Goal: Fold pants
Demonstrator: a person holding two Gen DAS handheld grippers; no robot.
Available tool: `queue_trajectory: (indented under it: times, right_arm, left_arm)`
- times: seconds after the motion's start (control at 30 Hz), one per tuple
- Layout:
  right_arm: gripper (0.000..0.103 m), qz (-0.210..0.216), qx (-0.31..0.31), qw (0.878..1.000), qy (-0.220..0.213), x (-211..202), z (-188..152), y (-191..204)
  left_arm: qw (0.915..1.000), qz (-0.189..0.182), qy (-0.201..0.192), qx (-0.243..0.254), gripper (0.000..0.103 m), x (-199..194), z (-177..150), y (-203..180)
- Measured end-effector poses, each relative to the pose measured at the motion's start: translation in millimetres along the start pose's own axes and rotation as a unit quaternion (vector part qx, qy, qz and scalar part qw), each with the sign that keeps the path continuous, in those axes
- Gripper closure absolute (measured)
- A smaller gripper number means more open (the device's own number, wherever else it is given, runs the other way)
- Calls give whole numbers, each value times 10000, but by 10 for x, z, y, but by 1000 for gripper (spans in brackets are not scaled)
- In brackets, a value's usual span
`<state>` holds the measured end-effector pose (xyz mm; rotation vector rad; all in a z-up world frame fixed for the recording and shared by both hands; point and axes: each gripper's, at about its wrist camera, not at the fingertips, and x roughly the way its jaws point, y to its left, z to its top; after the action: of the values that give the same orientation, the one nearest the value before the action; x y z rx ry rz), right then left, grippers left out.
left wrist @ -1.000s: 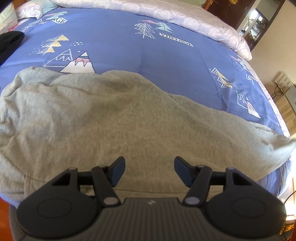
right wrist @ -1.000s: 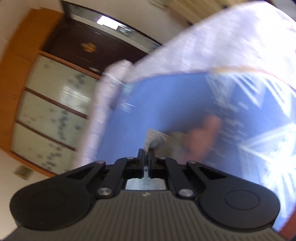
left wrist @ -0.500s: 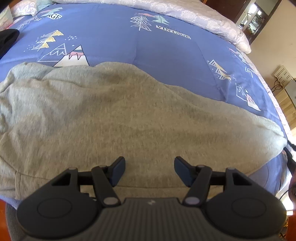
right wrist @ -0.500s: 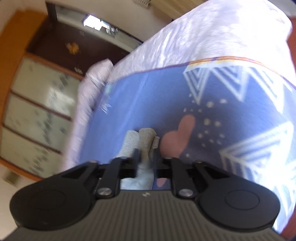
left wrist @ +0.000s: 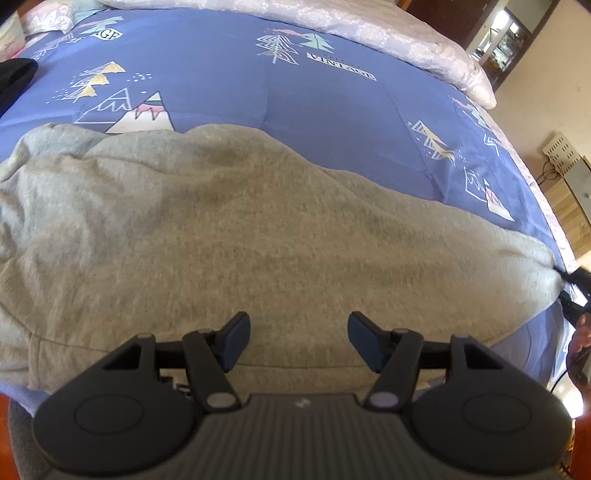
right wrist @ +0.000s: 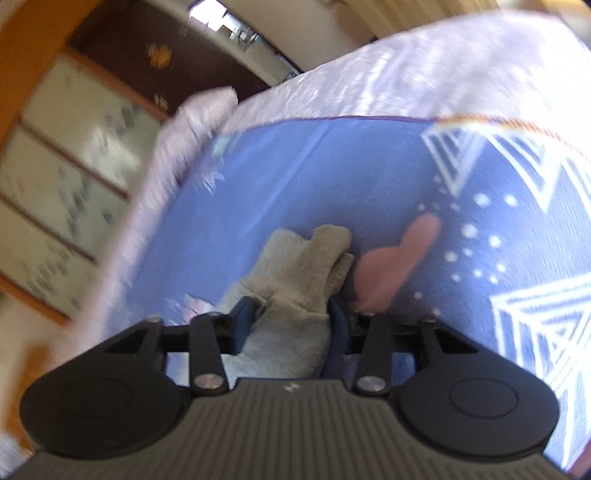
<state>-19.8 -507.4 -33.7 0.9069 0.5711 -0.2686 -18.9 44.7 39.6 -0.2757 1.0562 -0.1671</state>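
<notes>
Grey sweatpants [left wrist: 229, 236] lie spread across the blue printed bed cover [left wrist: 332, 107], one end stretching to the right edge of the bed. My left gripper [left wrist: 299, 339] hovers open over the near hem, with nothing between its fingers. In the right wrist view, my right gripper [right wrist: 290, 321] stands partly open around the grey end of the pants [right wrist: 295, 269], which rests loosely on the cover between the parted pads. At the far right of the left wrist view, that gripper's dark fingers [left wrist: 572, 277] show at the tip of the pants.
A black garment [left wrist: 14, 81] lies at the bed's far left. A pale lilac quilt [left wrist: 388, 33] runs along the far side. Past the bed's right edge are a dark wooden door [right wrist: 155, 59], panelled glass [right wrist: 66, 177] and a wooden floor [left wrist: 569, 206].
My right gripper was shut on the pants' end; its jaws have parted and it has dropped toward the bed. The raised end of the pants has settled flat. The left gripper stayed put.
</notes>
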Motion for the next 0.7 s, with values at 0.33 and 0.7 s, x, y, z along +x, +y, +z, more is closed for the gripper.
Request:
queue_trajectory:
  times: [0.33, 0.7]
  right_arm:
    - [87, 1270, -1010, 9863, -301, -623, -143, 850]
    - [80, 2547, -3410, 8889, 1693, -322, -2070, 2213]
  left_arm:
    - [9973, -571, -329, -311, 43, -263, 136, 135]
    - [9887, -1271, -437, -669, 42, -324, 187, 238]
